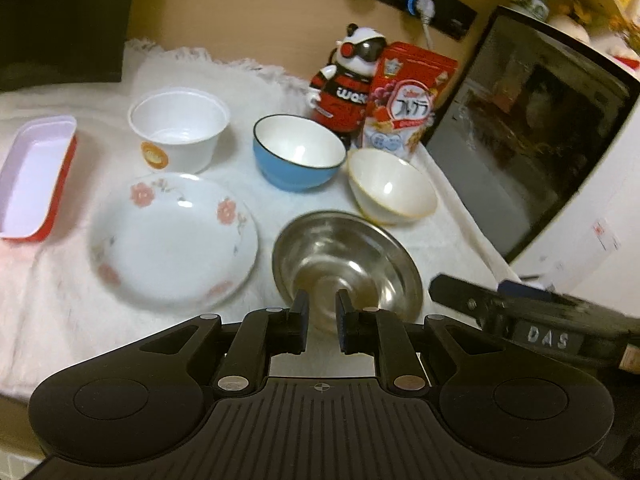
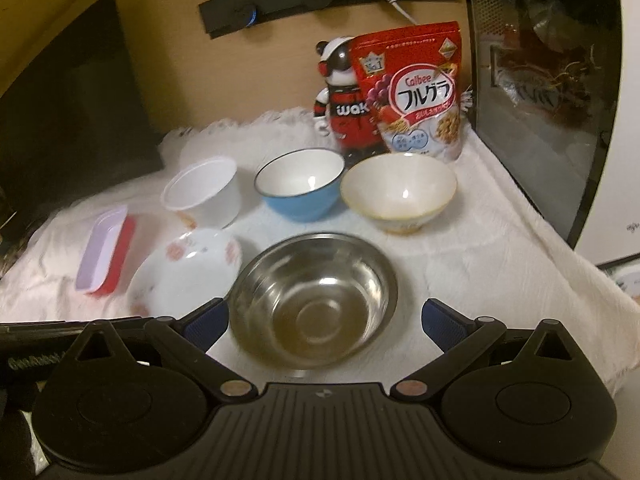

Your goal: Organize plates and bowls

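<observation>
A steel bowl (image 1: 347, 264) sits on the white cloth nearest me; it also shows in the right wrist view (image 2: 314, 300). My left gripper (image 1: 322, 306) hovers over its near rim, jaws nearly closed with a narrow gap, holding nothing. My right gripper (image 2: 325, 318) is wide open, its fingers either side of the steel bowl's near edge. A floral plate (image 1: 174, 236) lies left of the steel bowl. Behind stand a white plastic cup-bowl (image 1: 179, 128), a blue bowl (image 1: 298, 156) and a cream bowl (image 1: 392, 186).
A red and white rectangular tray (image 1: 36, 176) lies at far left. A mascot figure (image 1: 348, 84) and a red cereal bag (image 1: 408, 100) stand at the back. A microwave (image 1: 532, 128) bounds the right side. The other gripper's body (image 1: 532, 316) shows at right.
</observation>
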A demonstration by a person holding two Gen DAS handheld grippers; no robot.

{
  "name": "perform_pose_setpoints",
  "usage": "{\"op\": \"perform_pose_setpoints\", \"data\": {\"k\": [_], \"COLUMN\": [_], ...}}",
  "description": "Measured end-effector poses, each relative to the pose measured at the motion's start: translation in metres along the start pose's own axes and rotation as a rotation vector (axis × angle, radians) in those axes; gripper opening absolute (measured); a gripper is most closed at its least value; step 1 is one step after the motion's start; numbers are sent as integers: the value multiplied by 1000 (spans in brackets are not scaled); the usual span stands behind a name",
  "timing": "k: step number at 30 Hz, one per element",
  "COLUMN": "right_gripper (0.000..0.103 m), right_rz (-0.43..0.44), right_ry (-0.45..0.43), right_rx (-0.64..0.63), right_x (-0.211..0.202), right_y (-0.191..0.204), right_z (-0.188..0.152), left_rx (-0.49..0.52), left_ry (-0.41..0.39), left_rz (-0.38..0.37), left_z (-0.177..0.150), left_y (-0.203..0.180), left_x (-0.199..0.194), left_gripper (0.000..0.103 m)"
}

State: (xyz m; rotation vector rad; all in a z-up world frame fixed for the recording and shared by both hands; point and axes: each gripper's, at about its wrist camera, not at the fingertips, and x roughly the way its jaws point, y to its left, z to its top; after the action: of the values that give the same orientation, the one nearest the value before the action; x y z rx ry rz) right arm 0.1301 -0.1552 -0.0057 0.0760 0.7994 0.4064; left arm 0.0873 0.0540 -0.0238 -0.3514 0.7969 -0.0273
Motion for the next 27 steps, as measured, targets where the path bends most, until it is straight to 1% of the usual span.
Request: {"op": "perform_pose_setpoints", "data": {"k": [2, 6, 9, 11, 13, 14, 18, 22, 25, 27], "right_gripper": [103, 103, 103, 103, 103, 103, 103, 103, 102, 102], "right_rz": [-9, -11, -31, -62, -114, -142, -208, -278, -266, -242], "right_ry": [6, 47, 80, 77, 57, 47, 25, 47, 72, 83], "right_rx": [-4, 19, 41, 43, 25, 15, -1, 50, 71, 57], "right_x": [13, 41, 60, 69, 75, 77, 83, 89, 90, 92], "right_y": [-2, -5, -2, 3, 12, 16, 30, 36, 32, 29], "right_z": [6, 14, 19, 21, 24, 25, 30, 30, 26, 24], "left_rx": [7, 49, 67, 97, 121, 128, 153, 184, 163, 147], "left_ry": [27, 84, 116, 143, 175, 187, 219, 229, 239, 236], "left_rz": [-5, -82, -89, -82, -90, -102, -166, -225, -210, -206], "left_z": [11, 26, 38, 47, 53, 55, 66, 73, 75, 74], "left_y": [8, 27, 43, 52, 62, 68, 84, 88, 86, 84], "left_x": [14, 35, 50, 59, 67, 71, 80, 87, 94, 97], "left_gripper": [16, 16, 16, 16, 16, 16, 16, 16, 16, 16]}}
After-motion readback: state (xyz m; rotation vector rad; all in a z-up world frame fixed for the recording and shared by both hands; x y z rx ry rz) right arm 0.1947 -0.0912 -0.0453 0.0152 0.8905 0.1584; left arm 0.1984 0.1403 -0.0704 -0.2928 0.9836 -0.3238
